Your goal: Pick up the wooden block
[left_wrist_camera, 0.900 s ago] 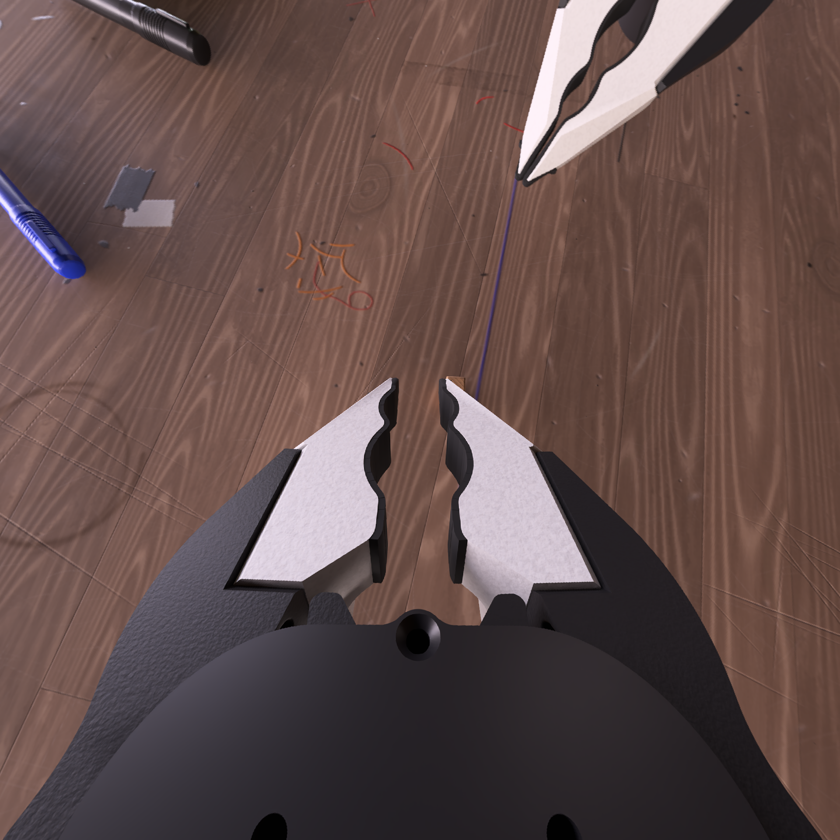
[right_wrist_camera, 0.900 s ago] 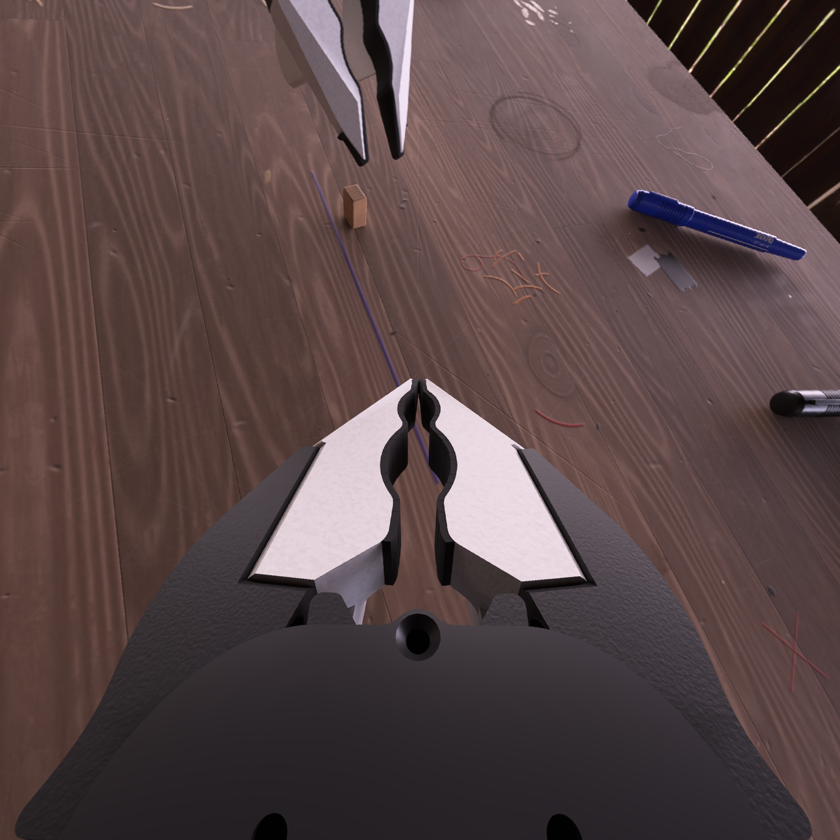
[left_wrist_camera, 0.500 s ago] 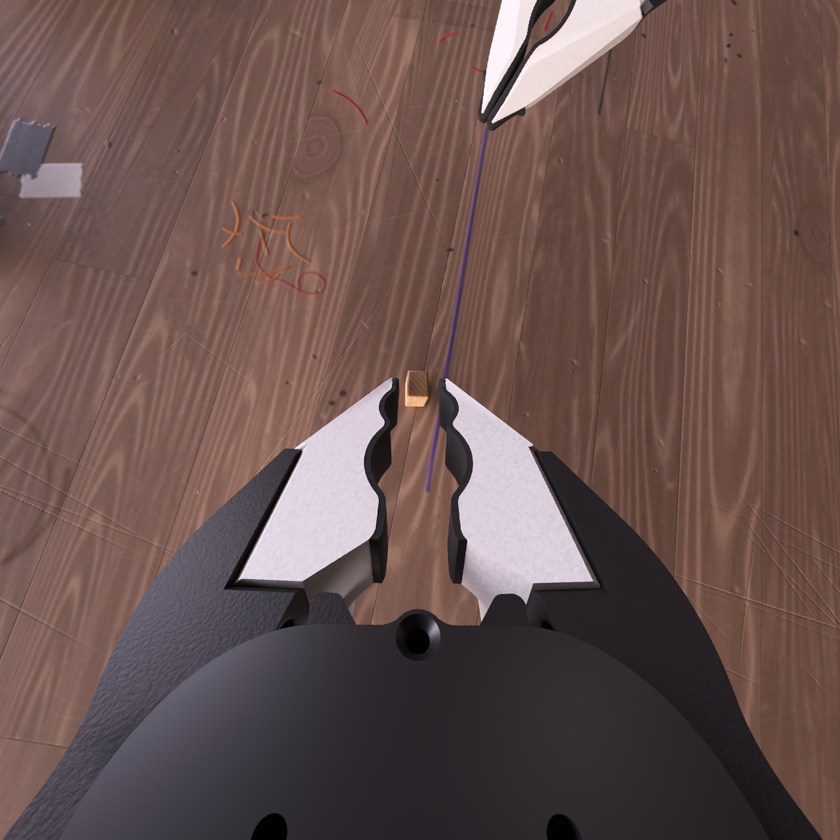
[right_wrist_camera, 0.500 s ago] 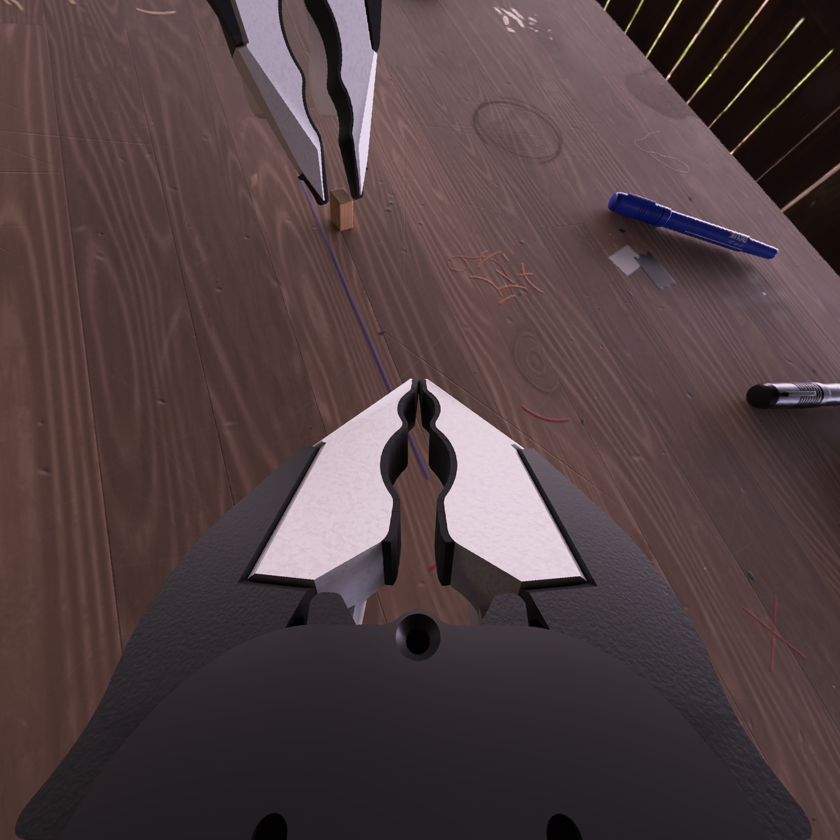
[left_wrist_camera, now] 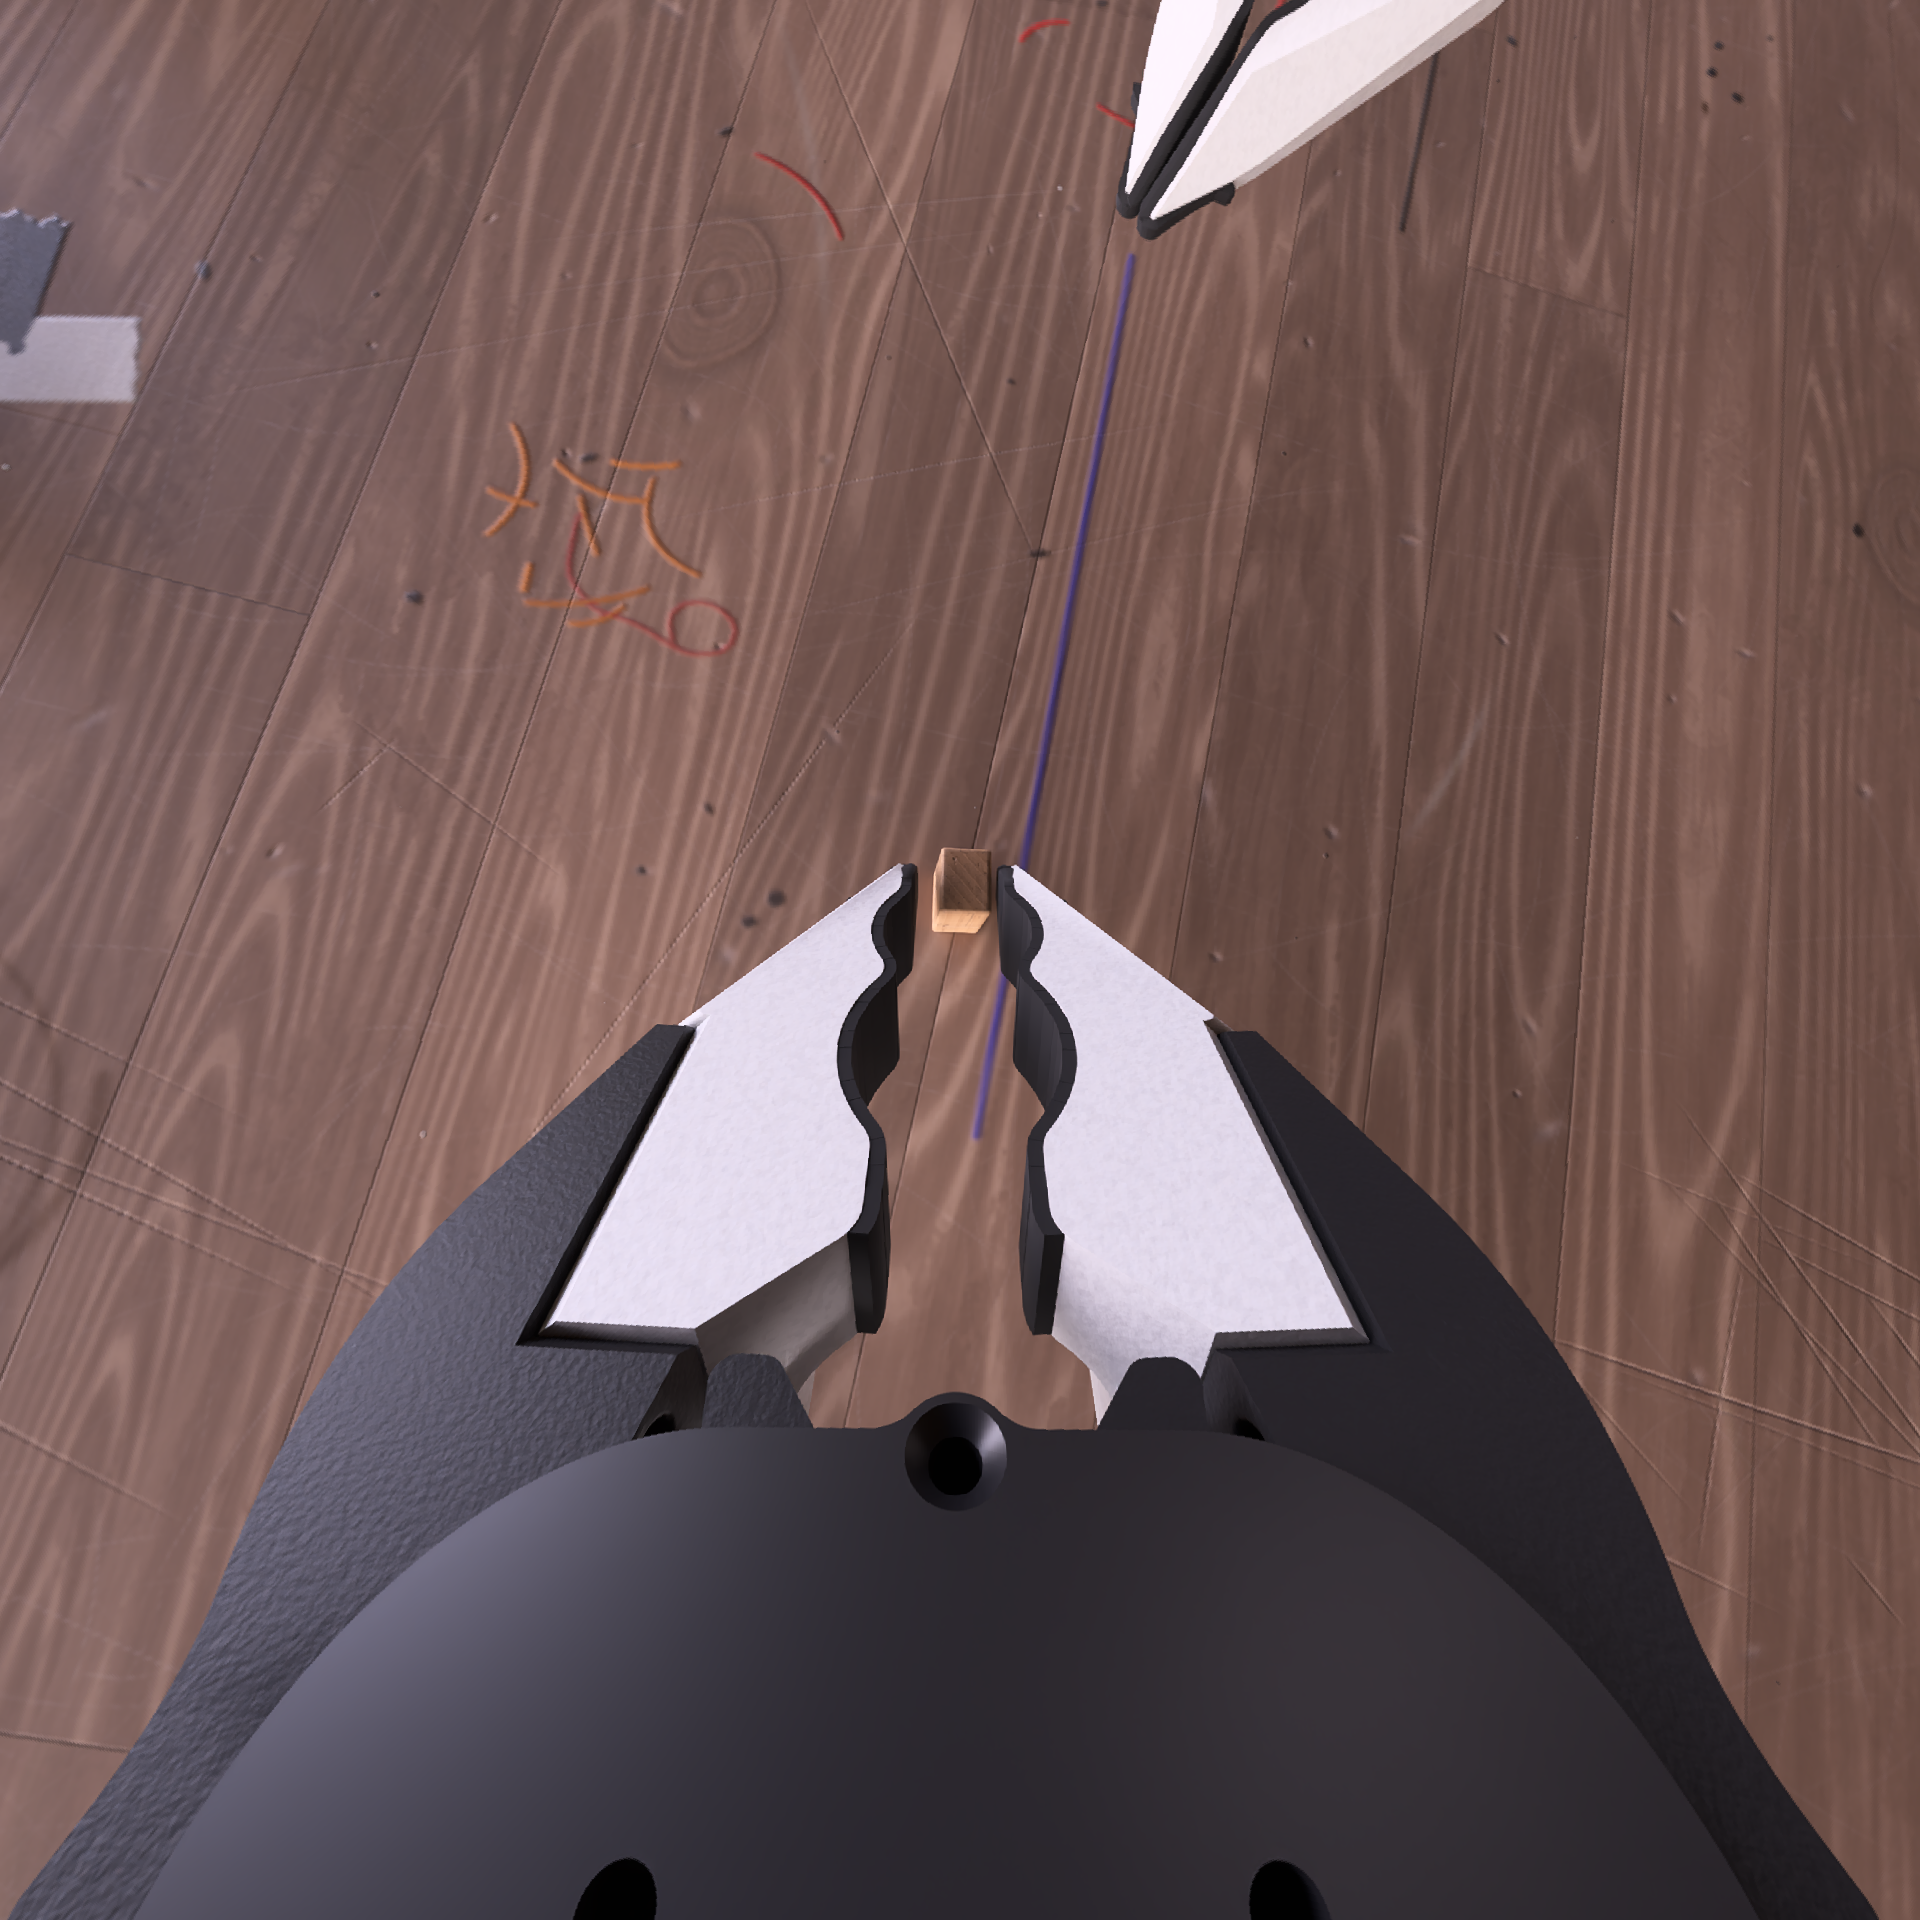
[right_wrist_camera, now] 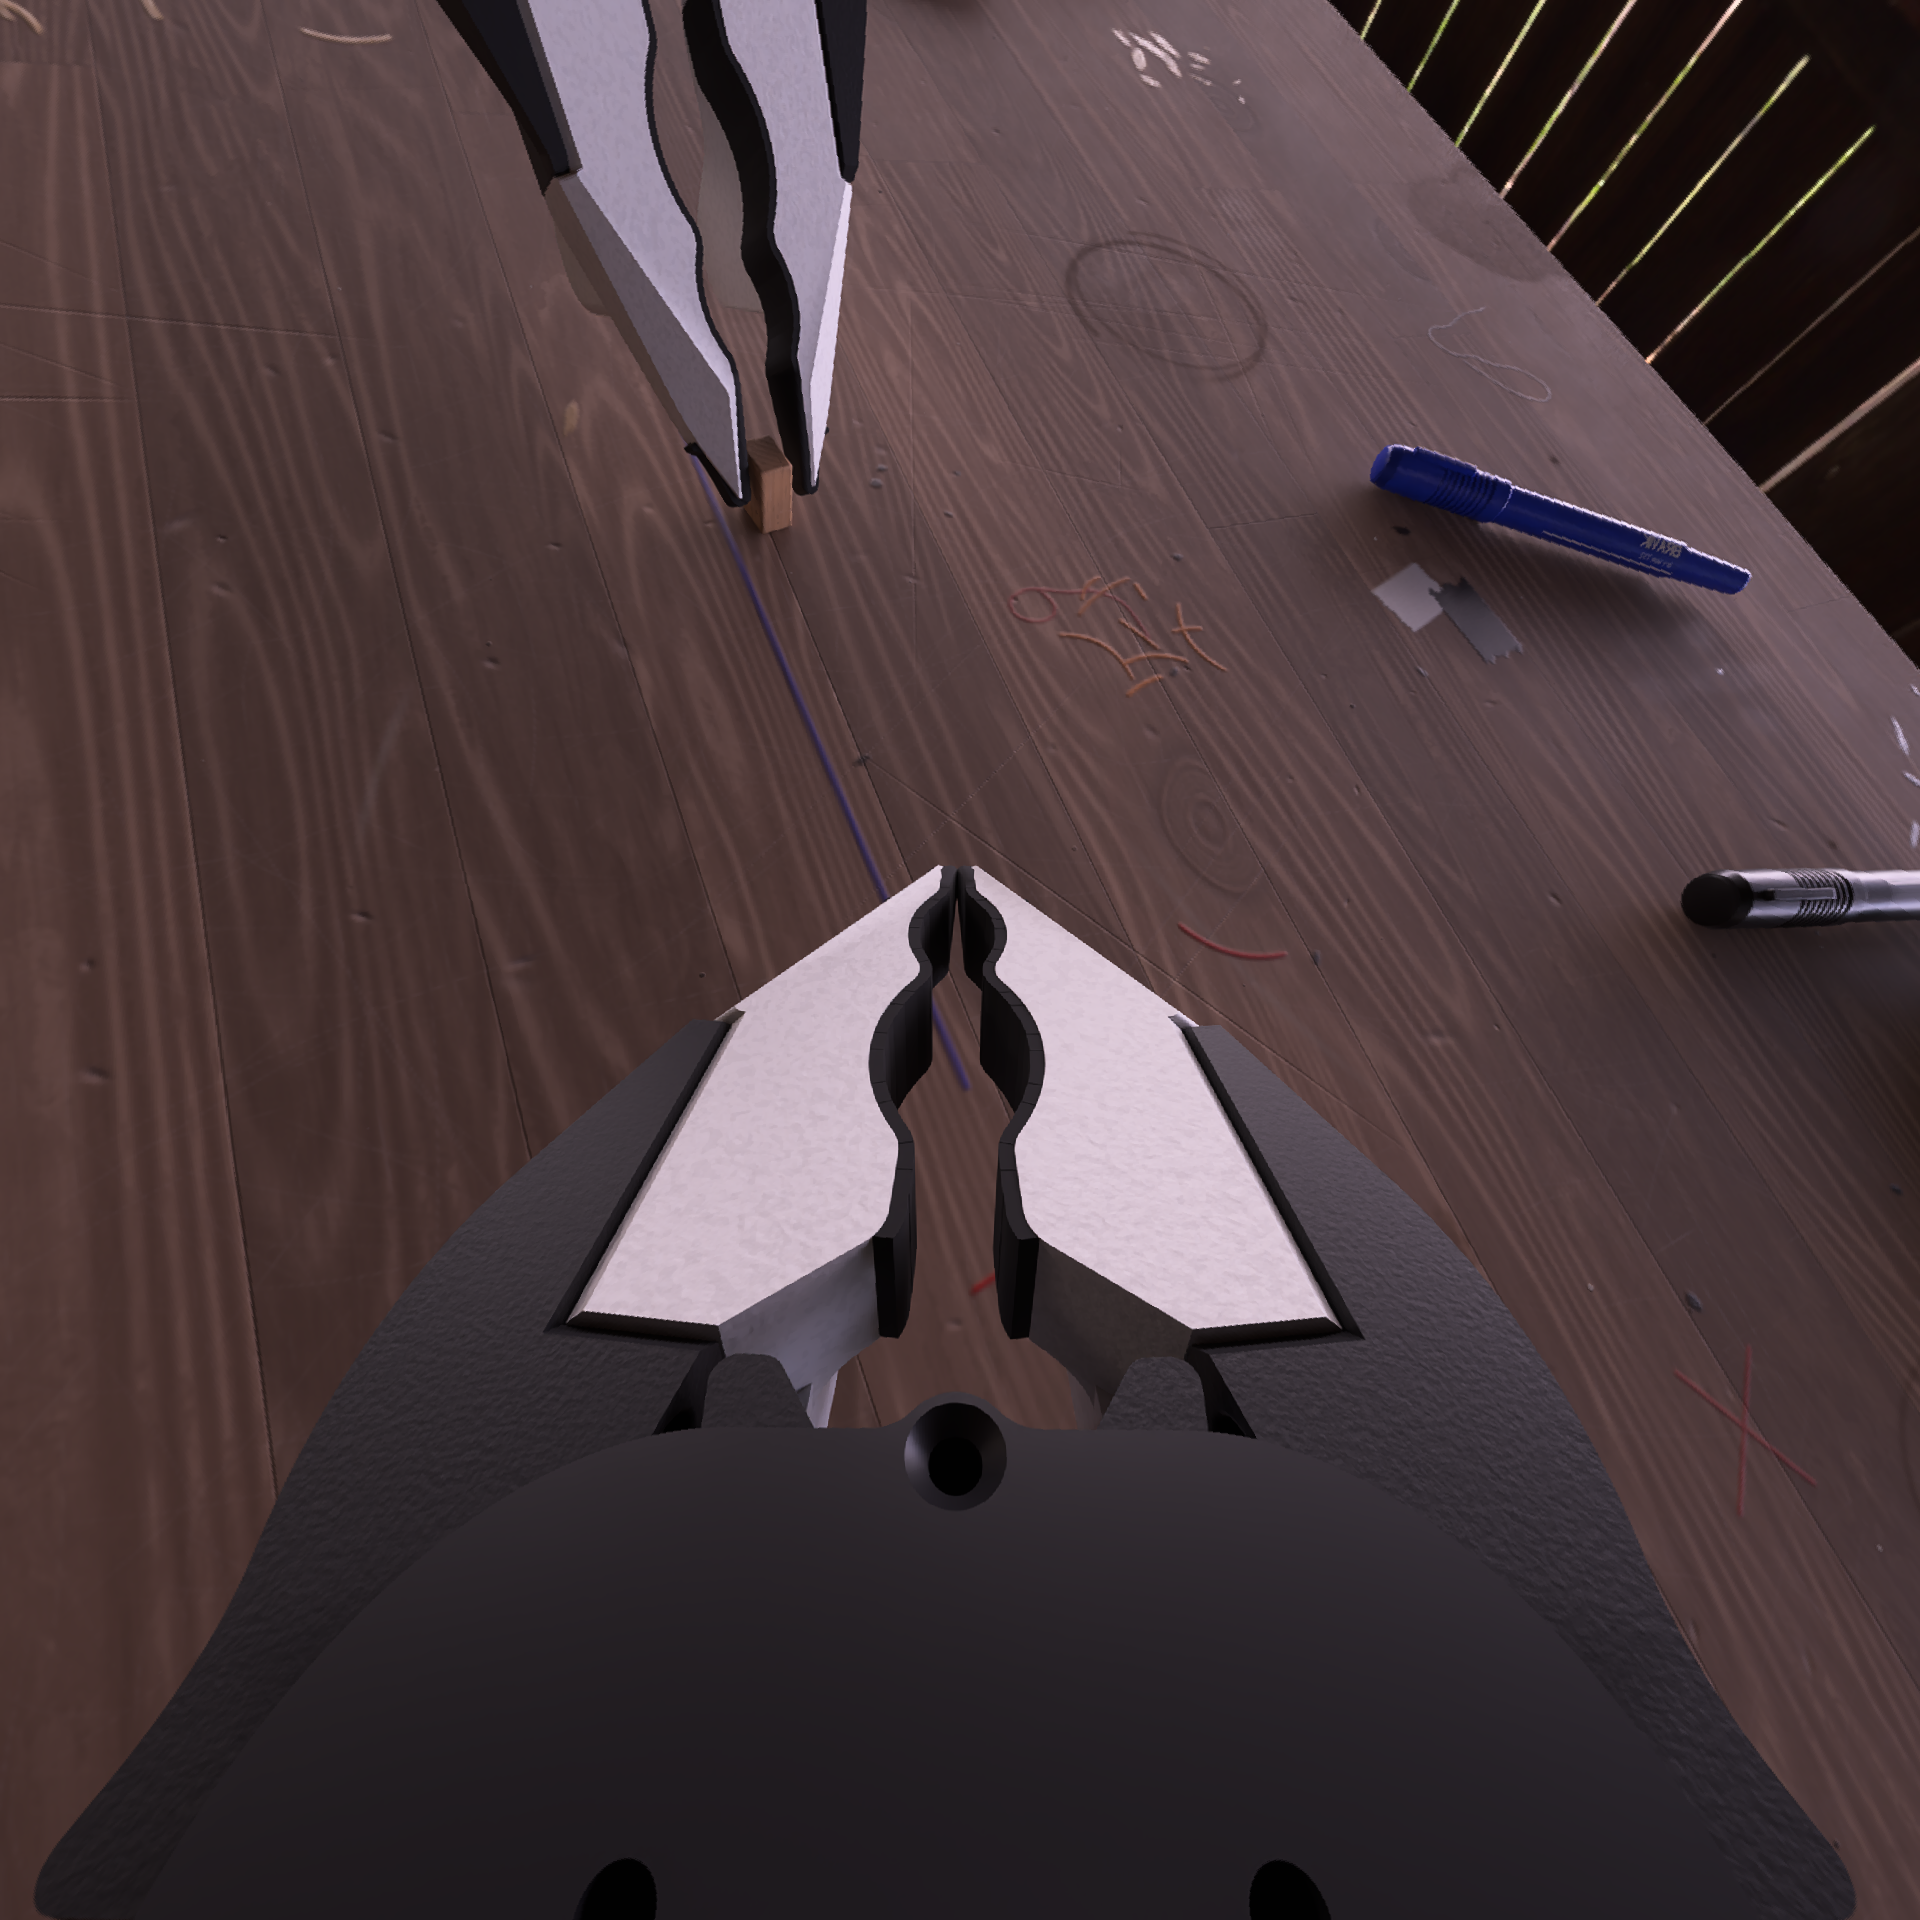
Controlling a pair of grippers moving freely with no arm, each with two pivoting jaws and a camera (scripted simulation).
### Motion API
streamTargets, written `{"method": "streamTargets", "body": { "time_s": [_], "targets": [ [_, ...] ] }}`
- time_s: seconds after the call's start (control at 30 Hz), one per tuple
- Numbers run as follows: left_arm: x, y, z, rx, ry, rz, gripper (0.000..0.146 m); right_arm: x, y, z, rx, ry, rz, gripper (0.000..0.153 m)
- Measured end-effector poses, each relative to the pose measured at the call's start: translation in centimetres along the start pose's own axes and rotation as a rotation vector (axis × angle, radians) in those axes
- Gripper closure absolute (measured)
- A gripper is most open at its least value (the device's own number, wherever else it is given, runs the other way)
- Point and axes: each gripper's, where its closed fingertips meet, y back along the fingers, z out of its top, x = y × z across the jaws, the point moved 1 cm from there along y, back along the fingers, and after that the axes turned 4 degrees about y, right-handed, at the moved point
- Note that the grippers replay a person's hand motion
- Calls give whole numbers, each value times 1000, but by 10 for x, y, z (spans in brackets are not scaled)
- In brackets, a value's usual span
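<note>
The left gripper (left_wrist_camera: 957,886) straddles the wooden block (left_wrist_camera: 959,890), jaws parted, gripping nothing, apparently poised to pinch; the right gripper (right_wrist_camera: 954,881) (closed, empty) hangs clear.

Pens and scraps of tape lie scattered on a scuffed wooden table (right_wrist_camera: 312,831).

A blue marker (right_wrist_camera: 1558,520) rests capped near the table's far right edge, with two grey tape scraps (right_wrist_camera: 1449,613) just beside it; the same tape scraps (left_wrist_camera: 62,343) show at the left edge of the left wrist view. A black pen (right_wrist_camera: 1797,899) lies nearer, cut off by the frame. A thin purple line (left_wrist_camera: 1070,582) runs along the boards, and orange scribbles (left_wrist_camera: 608,551) and faint ring marks (right_wrist_camera: 1164,301) mark the surface.
</note>
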Motion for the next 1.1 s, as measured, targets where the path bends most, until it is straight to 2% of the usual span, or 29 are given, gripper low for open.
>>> {"method": "streamTargets", "body": {
  "time_s": [0.2,0.5,0.7,0.87,1.1],
  "targets": [
    [-1,-2,-1,0,-2,-7,137,1,-1,-1,5,2,3,153],
    [2,1,3,-22,-17,11,137,1,-1,-1,5,3,3,153],
    [2,12,25,-207,-147,72,137,2,1,0,1,7,6,153],
    [-11,17,36,-372,-275,64,137,6,5,-4,-14,-12,17,153],
    [-13,9,37,-345,-355,142,137,8,5,0,-31,-3,33,153]
  ]
}}
